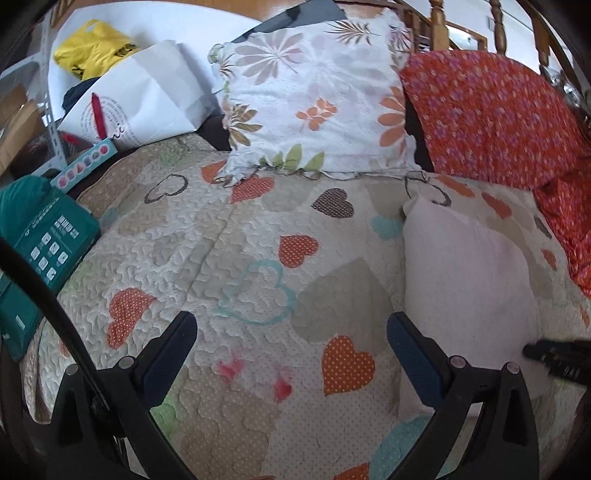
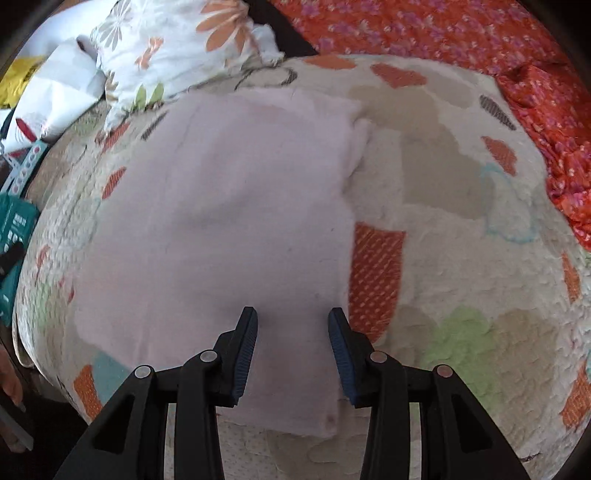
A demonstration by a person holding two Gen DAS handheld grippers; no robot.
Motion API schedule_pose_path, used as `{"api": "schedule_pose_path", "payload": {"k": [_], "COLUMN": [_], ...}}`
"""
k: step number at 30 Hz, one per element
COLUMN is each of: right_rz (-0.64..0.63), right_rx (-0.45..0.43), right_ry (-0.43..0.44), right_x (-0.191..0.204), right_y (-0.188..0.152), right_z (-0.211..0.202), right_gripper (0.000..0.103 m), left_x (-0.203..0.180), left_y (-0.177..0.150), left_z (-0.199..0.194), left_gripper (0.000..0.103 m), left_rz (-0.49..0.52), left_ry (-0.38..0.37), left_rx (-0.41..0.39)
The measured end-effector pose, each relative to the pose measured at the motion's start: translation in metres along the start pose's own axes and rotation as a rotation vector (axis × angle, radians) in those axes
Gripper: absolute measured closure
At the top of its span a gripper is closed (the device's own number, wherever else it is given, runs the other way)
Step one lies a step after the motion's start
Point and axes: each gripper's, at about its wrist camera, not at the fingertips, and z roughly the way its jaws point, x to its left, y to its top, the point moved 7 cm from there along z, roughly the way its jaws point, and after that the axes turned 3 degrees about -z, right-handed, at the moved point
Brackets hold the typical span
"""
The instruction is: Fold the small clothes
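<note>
A pale pink folded garment (image 2: 236,221) lies flat on the heart-patterned quilt (image 2: 461,258). My right gripper (image 2: 293,321) is open just above its near edge, jaws apart with nothing between them. In the left wrist view the same garment (image 1: 469,273) lies at the right, and my left gripper (image 1: 291,326) is open and empty over bare quilt (image 1: 229,236) to the garment's left. The tip of the right gripper (image 1: 554,356) shows at that view's right edge, over the garment.
A floral pillow (image 1: 314,92) and an orange-red patterned cover (image 1: 498,118) lie at the head of the bed. A white paper bag (image 1: 147,96), a yellow bag (image 1: 92,48) and teal boxes (image 1: 44,236) sit along the left side. Wooden bed posts (image 1: 439,22) stand behind.
</note>
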Motion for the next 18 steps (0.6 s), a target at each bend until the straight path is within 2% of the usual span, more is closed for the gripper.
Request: {"api": "schedule_pose_path", "payload": {"k": [4, 7, 12, 14, 15, 18], "right_rz": [0.017, 0.009, -0.009, -0.021, -0.016, 0.039], "right_rx": [-0.137, -0.171, -0.116, -0.070, -0.057, -0.079], "right_ry": [-0.013, -0.008, -0.026, -0.069, -0.081, -0.064], "right_x": [0.002, 0.009, 0.014, 0.007, 0.003, -0.009], "right_y": [0.020, 0.031, 0.033, 0.029, 0.027, 0.029], "right_z": [-0.020, -0.015, 0.013, 0.024, 0.027, 0.019], "right_gripper": [0.055, 0.055, 0.055, 0.055, 0.051, 0.050], "left_x": [-0.008, -0.013, -0.022, -0.027, -0.031, -0.038], "left_y": [-0.001, -0.006, -0.012, -0.013, -0.014, -0.018], "left_z": [0.001, 0.006, 0.015, 0.018, 0.021, 0.027], "left_gripper": [0.001, 0.001, 0.001, 0.001, 0.001, 0.001], "left_rz": [0.024, 0.043, 0.057, 0.067, 0.073, 0.081], "left_ry": [-0.013, -0.019, -0.035, -0.040, -0.046, -0.063], "left_rx": [0.004, 0.022, 0.058, 0.066, 0.074, 0.096]}}
